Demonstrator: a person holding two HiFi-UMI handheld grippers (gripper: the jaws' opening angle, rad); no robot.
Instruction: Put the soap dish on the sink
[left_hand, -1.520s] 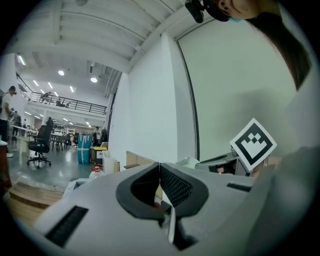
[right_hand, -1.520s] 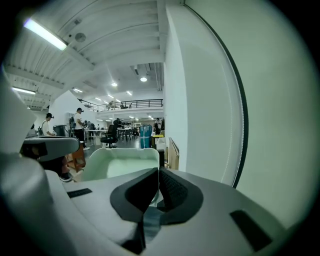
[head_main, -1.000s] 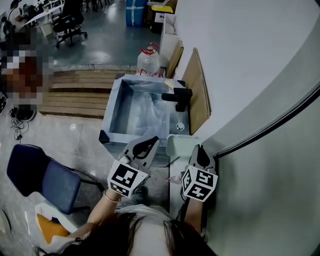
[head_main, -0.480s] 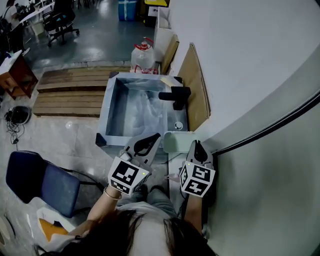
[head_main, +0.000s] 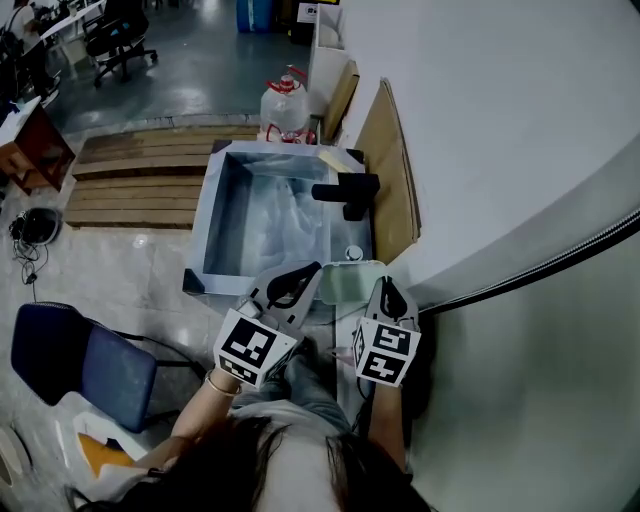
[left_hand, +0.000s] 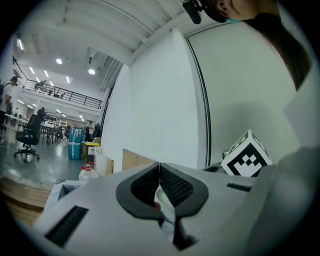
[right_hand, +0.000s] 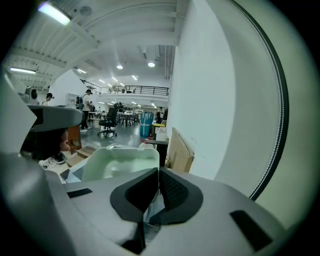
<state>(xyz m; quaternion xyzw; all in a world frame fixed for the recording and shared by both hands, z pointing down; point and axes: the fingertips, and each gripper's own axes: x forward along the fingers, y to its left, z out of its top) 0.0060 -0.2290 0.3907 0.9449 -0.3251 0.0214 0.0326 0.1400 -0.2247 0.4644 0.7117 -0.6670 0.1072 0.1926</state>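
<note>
The pale green soap dish (head_main: 345, 282) hangs just over the near right corner of the steel sink (head_main: 215, 215), close to the black faucet (head_main: 345, 192). My right gripper (head_main: 387, 287) is shut on the dish's right edge. In the right gripper view the dish (right_hand: 117, 162) fills the space ahead of the closed jaws of the right gripper (right_hand: 158, 172). My left gripper (head_main: 314, 268) hovers just left of the dish, shut with nothing held. In the left gripper view the left gripper (left_hand: 160, 167) shows its pads pressed together.
A water jug (head_main: 285, 105) stands behind the sink and a wooden pallet (head_main: 140, 180) lies to its left. A brown board (head_main: 395, 190) leans on the white wall at the right. A blue chair (head_main: 85, 365) sits at the lower left. A small round knob (head_main: 352, 253) is on the sink deck.
Both grippers and the soap dish have edged forward toward the sink's near right corner. The dish now sits closer to the round knob on the deck.
</note>
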